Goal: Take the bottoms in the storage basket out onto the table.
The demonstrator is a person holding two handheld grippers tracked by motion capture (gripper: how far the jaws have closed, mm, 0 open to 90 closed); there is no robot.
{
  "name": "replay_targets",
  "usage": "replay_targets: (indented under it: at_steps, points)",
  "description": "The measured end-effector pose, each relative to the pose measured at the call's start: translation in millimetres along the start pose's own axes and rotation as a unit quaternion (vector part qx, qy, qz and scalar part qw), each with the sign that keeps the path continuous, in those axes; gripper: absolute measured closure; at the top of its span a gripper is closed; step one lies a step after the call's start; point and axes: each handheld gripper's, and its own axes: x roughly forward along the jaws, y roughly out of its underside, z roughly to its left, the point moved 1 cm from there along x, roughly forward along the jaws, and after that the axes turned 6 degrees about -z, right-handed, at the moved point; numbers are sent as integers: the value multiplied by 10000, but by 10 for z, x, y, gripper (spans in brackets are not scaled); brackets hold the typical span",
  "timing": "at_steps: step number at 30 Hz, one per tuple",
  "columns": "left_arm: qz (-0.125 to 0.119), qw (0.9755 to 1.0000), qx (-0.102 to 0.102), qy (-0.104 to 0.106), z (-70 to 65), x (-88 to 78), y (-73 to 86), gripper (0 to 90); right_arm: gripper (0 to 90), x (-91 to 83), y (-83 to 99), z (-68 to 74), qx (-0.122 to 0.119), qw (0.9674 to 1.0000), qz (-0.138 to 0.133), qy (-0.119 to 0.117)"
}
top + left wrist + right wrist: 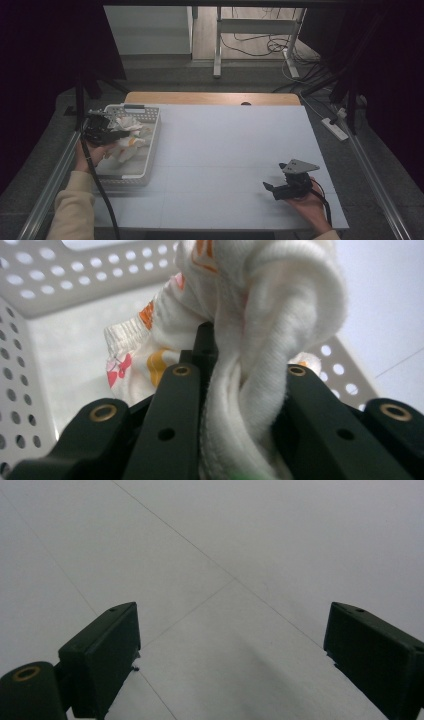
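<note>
The left claw pinches a white printed cloth, its bunched length running straight ahead over the basket. The right claw rests spread on the counter.

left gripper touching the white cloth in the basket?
Touching. In the left gripper view, the left gripper has its jaws closed on a fold of the white cloth, the fabric bunched between them, above the basket.
</note>
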Motion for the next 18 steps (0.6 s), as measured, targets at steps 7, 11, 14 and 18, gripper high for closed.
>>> replay_targets:
  at_steps: [7, 11, 14, 18]
  points:
    - [-231, 9997, -49, 31, -12, -89, -20, 791, 79, -8, -2, 4, -13, 10000, -11, 18]
    - [-290, 9996, -27, 45, -28, -115, -32, 790, 79, -1, -1, 3, -17, 10000, 14, 17]
    - [-357, 9994, -19, 23, -34, -136, -41, 791, 79, 0, -1, 5, -28, 10000, 17, 11]
    - [-500, 9987, -26, -11, -40, -177, -51, 794, 79, -3, -1, 3, -27, 10000, 14, 17]
